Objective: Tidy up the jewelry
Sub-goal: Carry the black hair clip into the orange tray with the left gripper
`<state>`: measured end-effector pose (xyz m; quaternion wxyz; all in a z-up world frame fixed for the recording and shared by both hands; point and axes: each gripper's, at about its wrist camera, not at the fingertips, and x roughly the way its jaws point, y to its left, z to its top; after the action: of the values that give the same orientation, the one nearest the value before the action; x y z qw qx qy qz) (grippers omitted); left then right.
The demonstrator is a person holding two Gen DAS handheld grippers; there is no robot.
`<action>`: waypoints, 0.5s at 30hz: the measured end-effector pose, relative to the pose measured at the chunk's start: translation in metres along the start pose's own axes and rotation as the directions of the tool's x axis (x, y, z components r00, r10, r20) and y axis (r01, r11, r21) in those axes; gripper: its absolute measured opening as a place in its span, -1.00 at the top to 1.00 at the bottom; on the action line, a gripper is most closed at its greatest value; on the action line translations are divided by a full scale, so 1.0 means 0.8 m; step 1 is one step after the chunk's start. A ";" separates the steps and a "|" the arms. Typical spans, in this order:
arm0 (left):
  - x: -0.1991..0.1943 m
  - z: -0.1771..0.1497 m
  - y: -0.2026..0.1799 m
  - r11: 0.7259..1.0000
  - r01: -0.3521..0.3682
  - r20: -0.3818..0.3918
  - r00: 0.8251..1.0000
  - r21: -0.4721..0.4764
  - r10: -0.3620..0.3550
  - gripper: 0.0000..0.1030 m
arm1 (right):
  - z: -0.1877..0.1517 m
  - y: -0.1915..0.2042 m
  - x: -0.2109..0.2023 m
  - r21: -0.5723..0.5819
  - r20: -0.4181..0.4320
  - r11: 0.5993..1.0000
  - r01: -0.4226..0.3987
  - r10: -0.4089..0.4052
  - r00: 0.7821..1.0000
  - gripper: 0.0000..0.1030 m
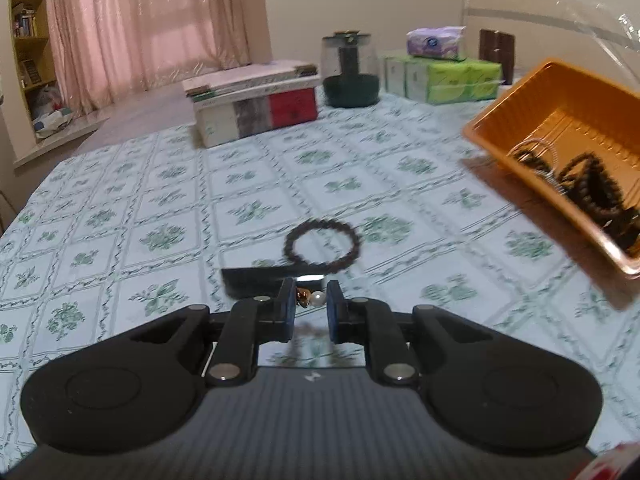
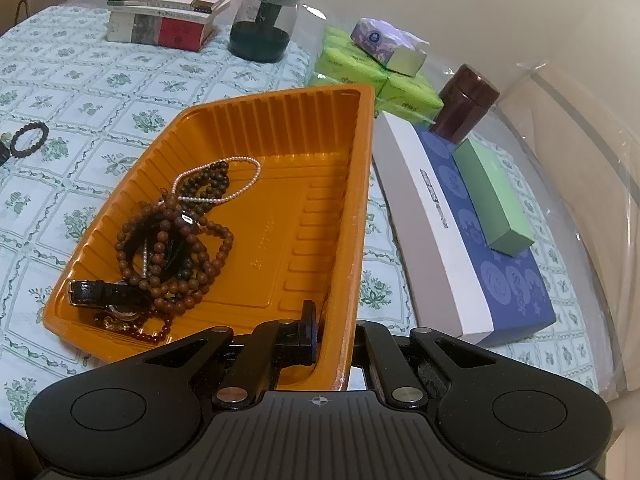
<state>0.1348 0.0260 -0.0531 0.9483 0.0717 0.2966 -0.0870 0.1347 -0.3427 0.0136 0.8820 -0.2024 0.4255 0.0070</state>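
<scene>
Now the left gripper (image 1: 311,300), nearly closed on a pearl piece (image 1: 317,298), has the tray (image 1: 516,100) up to its right, rim clamped by the right gripper (image 2: 336,344).

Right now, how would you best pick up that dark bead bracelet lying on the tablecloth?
Come from above and pinch one side of the bead bracelet. It lies flat as an open ring on the tablecloth, so one finger could drop inside, the other outside.

Left tool (image 1: 311,300) pinching pearl earring (image 1: 313,298), dark bead bracelet (image 1: 321,247) beyond, orange tray (image 1: 520,120) right
</scene>
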 end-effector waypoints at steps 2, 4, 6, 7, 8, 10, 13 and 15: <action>-0.006 0.004 -0.009 1.000 0.016 0.010 1.000 0.006 -0.016 0.73 | 0.000 0.001 -0.002 -0.001 0.003 1.000 -0.001 0.001 1.000 0.92; -0.012 0.008 -0.018 0.999 0.038 0.021 0.999 0.008 -0.038 0.73 | 0.000 0.001 -0.003 -0.001 0.005 1.000 -0.001 0.001 1.000 0.92; -0.017 0.015 -0.029 0.998 0.063 0.033 0.997 0.009 -0.064 0.73 | -0.001 0.001 -0.004 -0.001 0.007 1.000 -0.001 0.001 1.000 0.92; -0.020 0.018 -0.036 0.997 0.081 0.039 0.996 0.007 -0.082 0.73 | -0.001 0.001 -0.004 0.000 0.007 1.000 -0.001 0.001 1.000 0.92; -0.022 0.022 -0.042 0.995 0.100 0.043 0.994 0.003 -0.100 0.73 | -0.001 0.001 -0.004 0.000 0.008 1.000 -0.001 0.001 1.000 0.92; -0.026 0.029 -0.058 0.989 0.150 0.054 0.987 0.005 -0.150 0.73 | -0.001 0.001 -0.004 0.000 0.009 1.000 -0.001 0.001 1.000 0.92; -0.029 0.040 -0.088 0.972 0.232 0.064 0.970 0.019 -0.233 0.73 | -0.001 0.001 -0.004 0.000 0.009 1.000 -0.002 0.002 1.000 0.92; -0.030 0.047 -0.109 0.959 0.281 0.069 0.957 0.028 -0.282 0.73 | -0.002 0.002 -0.004 0.000 0.009 1.000 -0.002 0.002 1.000 0.92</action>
<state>0.1180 -0.0630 -0.0164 0.9357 0.0342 0.2685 -0.2263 0.1315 -0.3414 0.0149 0.8840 -0.2018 0.4216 0.0087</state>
